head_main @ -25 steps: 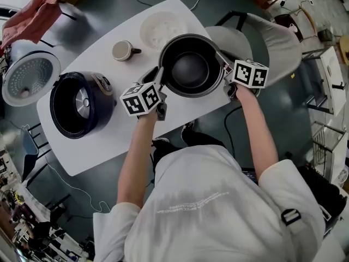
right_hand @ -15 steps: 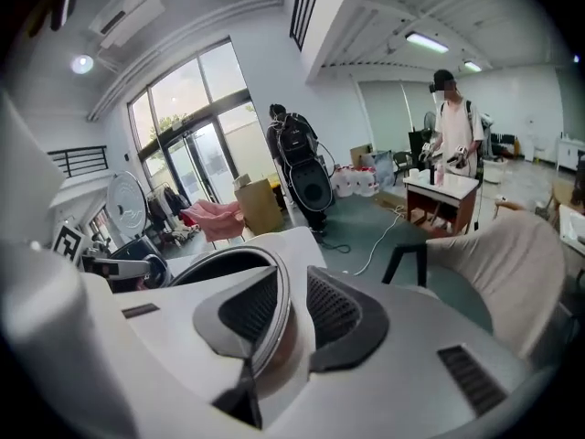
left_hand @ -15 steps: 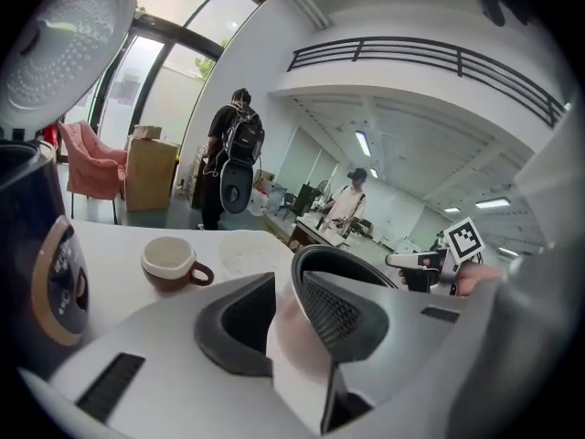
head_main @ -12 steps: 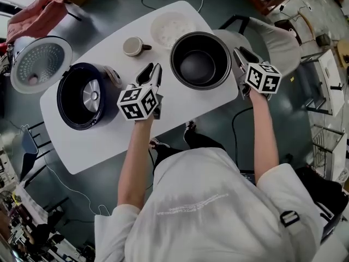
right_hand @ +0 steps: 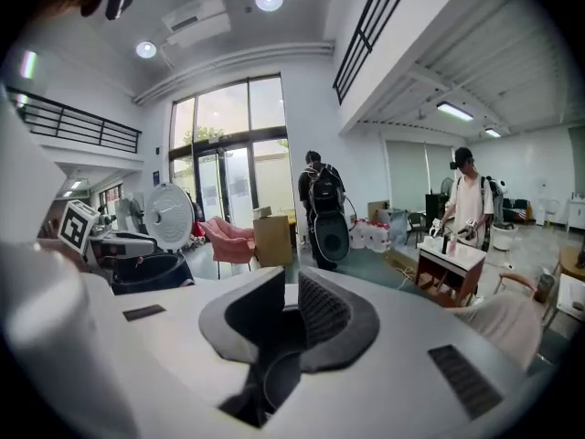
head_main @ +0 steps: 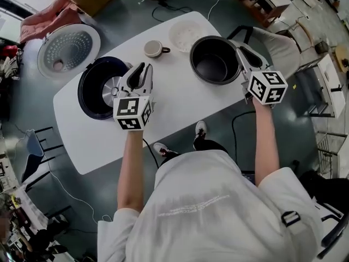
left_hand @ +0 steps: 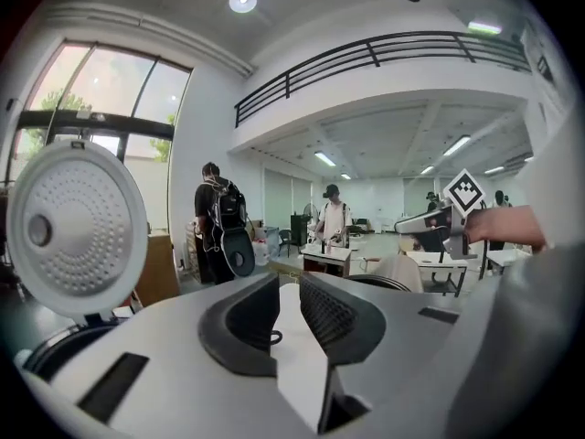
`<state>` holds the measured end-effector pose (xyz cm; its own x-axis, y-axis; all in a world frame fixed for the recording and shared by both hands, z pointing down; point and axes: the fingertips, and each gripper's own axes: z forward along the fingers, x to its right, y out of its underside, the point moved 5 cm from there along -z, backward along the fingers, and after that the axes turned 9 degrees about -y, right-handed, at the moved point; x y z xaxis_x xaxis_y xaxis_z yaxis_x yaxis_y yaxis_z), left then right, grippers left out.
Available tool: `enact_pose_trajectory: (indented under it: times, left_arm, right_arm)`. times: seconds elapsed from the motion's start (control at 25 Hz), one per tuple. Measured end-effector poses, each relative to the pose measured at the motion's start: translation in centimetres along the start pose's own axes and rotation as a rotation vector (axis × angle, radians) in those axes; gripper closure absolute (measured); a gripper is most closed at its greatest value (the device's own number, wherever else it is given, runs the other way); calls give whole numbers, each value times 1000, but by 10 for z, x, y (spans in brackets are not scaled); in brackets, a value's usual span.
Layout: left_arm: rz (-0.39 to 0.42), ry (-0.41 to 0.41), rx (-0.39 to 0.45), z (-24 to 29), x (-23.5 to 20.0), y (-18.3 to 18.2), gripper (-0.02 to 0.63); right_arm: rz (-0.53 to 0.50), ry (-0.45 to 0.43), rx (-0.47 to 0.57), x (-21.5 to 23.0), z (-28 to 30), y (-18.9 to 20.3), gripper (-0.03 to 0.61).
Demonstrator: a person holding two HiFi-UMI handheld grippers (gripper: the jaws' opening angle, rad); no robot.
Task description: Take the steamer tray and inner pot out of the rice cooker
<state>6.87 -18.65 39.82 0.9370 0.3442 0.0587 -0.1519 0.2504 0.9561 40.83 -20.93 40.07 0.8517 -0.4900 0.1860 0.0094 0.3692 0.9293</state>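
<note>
The left hand-held gripper [head_main: 142,70] hung by the open rice cooker [head_main: 87,94], the right hand-held gripper [head_main: 243,51] beside the inner pot [head_main: 214,61] on the desk [head_main: 174,94]. Both sets of jaws were closing with nothing between them.

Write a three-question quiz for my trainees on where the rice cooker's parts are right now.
1. True or false: the inner pot is seated inside the rice cooker.
2. The cooker's lid is: A) shut, B) swung open, C) lying flat on the table.
3. Fill in: the cup stands between the rice cooker and the ___.

Key
1. False: it stands on the table, well apart from the cooker.
2. B.
3. Steamer tray.
</note>
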Motion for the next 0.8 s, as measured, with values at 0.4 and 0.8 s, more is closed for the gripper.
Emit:
enact_pose_trajectory:
  times: [0.4, 0.8]
  left_arm:
    - [38, -36, 169, -85, -69, -47, 568]
    - [87, -197, 169, -149, -135, -55, 598]
  right_arm:
    - [-145, -155, 83, -110, 42, -55, 531]
    - [-276, -386, 133, -217, 92, -89, 549]
